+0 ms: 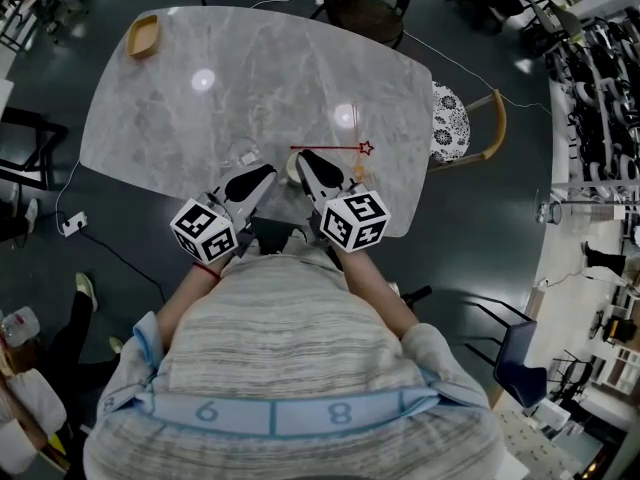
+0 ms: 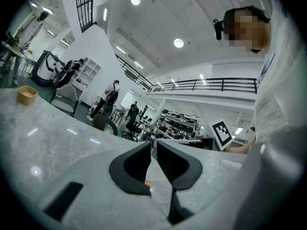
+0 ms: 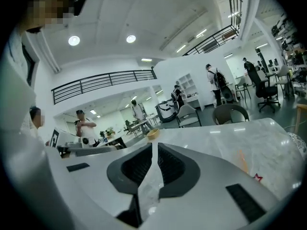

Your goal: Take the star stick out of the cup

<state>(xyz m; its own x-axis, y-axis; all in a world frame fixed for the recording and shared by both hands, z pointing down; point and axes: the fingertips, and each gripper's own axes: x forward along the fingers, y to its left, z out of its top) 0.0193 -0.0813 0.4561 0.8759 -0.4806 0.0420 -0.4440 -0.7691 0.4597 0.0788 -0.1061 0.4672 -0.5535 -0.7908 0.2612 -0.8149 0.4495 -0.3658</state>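
The thin red stick with an outline star (image 1: 335,149) lies sideways over the grey marble tabletop (image 1: 200,118), just beyond your right gripper (image 1: 306,158). I cannot tell whether its plain end sits in the pale cup (image 1: 291,170). It looks light, stiff and slippery, so pinch it mid-shaft. The fingers of your left gripper (image 1: 266,172) and right gripper are closed together and hold nothing.

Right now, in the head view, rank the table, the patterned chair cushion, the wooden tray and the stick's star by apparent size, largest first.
1. table, far the largest
2. patterned cushion, partly hidden by the table edge
3. wooden tray, only a little smaller than the cushion, so this pair is close
4. star, clearly the smallest
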